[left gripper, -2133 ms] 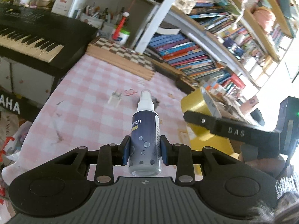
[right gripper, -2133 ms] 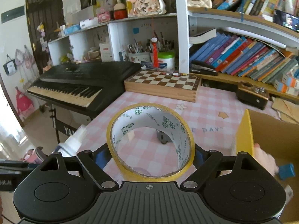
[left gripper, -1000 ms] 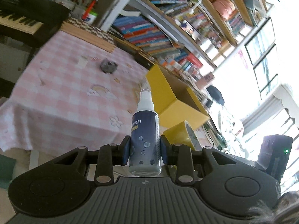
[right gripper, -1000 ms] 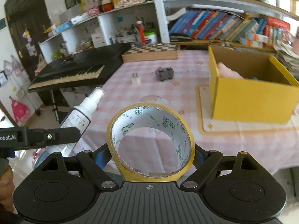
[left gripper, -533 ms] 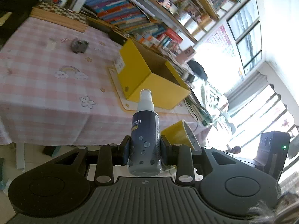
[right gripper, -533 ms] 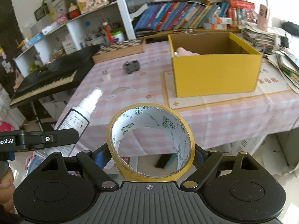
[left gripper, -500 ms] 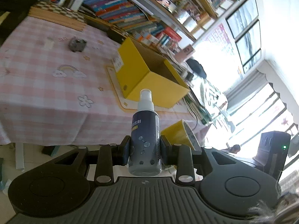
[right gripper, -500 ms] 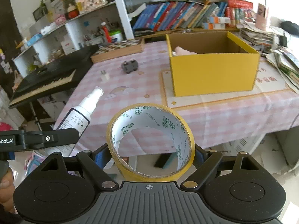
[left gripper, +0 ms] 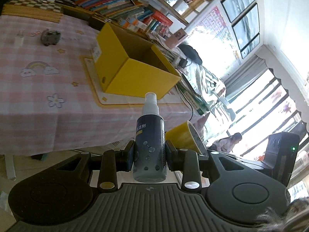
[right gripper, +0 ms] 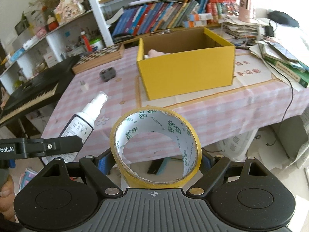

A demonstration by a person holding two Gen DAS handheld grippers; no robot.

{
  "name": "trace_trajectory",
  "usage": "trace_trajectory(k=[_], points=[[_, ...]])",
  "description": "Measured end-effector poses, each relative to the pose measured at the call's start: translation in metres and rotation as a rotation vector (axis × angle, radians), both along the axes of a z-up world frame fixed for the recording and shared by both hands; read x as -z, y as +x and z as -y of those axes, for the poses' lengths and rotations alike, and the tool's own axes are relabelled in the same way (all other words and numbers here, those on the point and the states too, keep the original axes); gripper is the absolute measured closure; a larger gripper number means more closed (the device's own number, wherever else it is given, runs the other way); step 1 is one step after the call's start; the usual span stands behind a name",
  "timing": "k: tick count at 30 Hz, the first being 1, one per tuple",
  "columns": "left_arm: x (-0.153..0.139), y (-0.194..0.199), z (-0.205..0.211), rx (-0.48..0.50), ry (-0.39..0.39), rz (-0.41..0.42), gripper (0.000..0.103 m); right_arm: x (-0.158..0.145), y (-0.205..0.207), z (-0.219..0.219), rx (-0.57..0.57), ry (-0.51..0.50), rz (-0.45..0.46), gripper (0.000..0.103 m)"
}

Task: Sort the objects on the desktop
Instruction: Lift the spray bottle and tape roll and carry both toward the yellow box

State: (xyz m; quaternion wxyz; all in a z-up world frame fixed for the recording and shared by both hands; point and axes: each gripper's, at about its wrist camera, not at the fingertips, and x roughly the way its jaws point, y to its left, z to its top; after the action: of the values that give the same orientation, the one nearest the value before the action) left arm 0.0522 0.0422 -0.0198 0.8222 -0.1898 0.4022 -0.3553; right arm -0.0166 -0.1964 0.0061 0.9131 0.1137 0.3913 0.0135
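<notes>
Both grippers drawn back off the table (right gripper: 222, 104), left gripper (left gripper: 149, 152) clamped on spray bottle (left gripper: 149, 147), right gripper (right gripper: 155, 160) gripping tape roll (right gripper: 154, 148), yellow box (right gripper: 185, 71) well ahead.

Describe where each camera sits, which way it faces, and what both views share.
Left wrist: on the left gripper, clamping a spray bottle; faces the yellow box obliquely.
Right wrist: on the right gripper, holding a tape roll; faces the box front; a fingertip shows.
Shared: box, bottle, tape, gingham table.
</notes>
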Motion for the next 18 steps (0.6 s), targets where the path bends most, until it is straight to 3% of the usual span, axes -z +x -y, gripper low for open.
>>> trace_trajectory(k=[18], points=[[-0.002,0.032,0.083,0.045,0.023,-0.008,0.073,0.002,0.028,0.074,0.009,0.018,-0.017,0.016]])
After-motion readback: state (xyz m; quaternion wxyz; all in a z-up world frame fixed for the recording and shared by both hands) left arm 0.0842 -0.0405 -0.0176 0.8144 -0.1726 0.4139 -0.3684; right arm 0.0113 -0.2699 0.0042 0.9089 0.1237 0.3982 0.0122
